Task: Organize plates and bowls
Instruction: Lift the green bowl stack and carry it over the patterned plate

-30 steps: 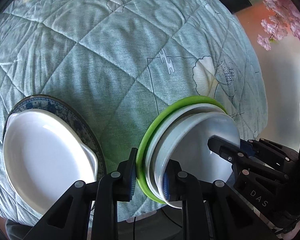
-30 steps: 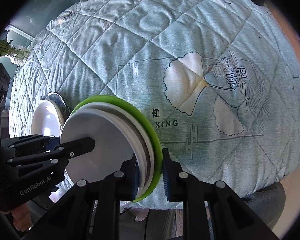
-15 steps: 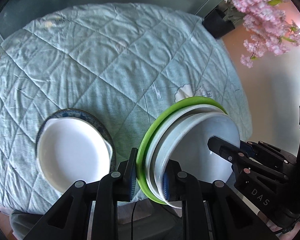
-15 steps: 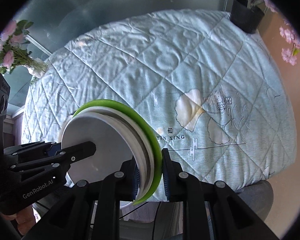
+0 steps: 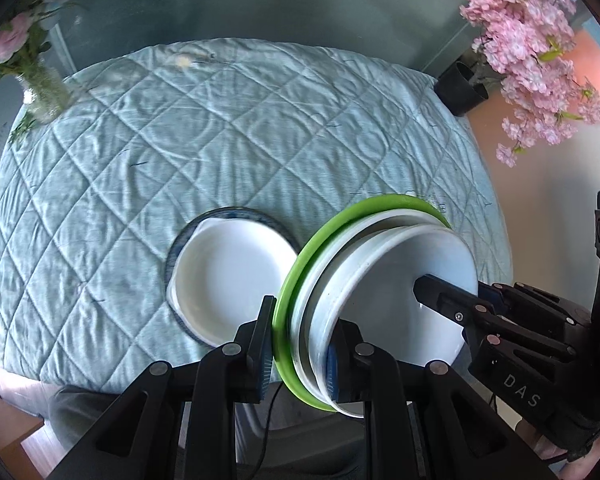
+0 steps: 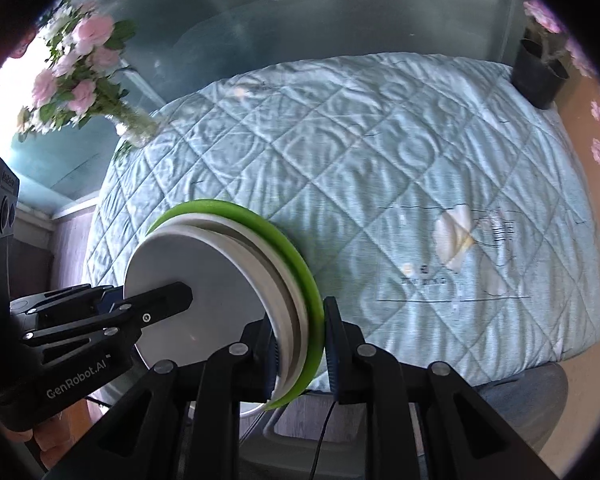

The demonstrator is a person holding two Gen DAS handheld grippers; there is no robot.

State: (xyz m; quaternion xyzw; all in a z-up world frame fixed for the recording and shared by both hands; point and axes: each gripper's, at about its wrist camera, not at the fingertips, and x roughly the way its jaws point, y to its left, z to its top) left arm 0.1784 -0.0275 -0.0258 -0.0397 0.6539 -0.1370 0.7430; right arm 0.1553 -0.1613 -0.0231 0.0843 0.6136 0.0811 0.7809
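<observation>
A stack of dishes, a green plate (image 5: pixel 320 240) backing two white dishes (image 5: pixel 404 292), is held on edge in the air over the near side of the table, clear of the quilted teal cloth (image 5: pixel 180 152). The left gripper (image 5: pixel 300 344) is clamped across the stack's lower rim, one finger behind the green plate and the other inside the front white dish; the right gripper (image 6: pixel 300 344) pinches the same stack from the opposite side (its near finger shows in the left wrist view lying across the white face). On the cloth just beside the raised stack sits a white handled dish (image 5: pixel 228 280) resting in a blue-patterned plate (image 5: pixel 176 248), flat and untouched. The step in hand looks like carrying the gathered stack toward that second pile, to merge them or set them side by side. The next move calls for turning the stack level with both grippers together, lowering it squarely, and loosening only once its weight is borne. Flower vases (image 6: pixel 132 128) stand at the far edge, well apart.
</observation>
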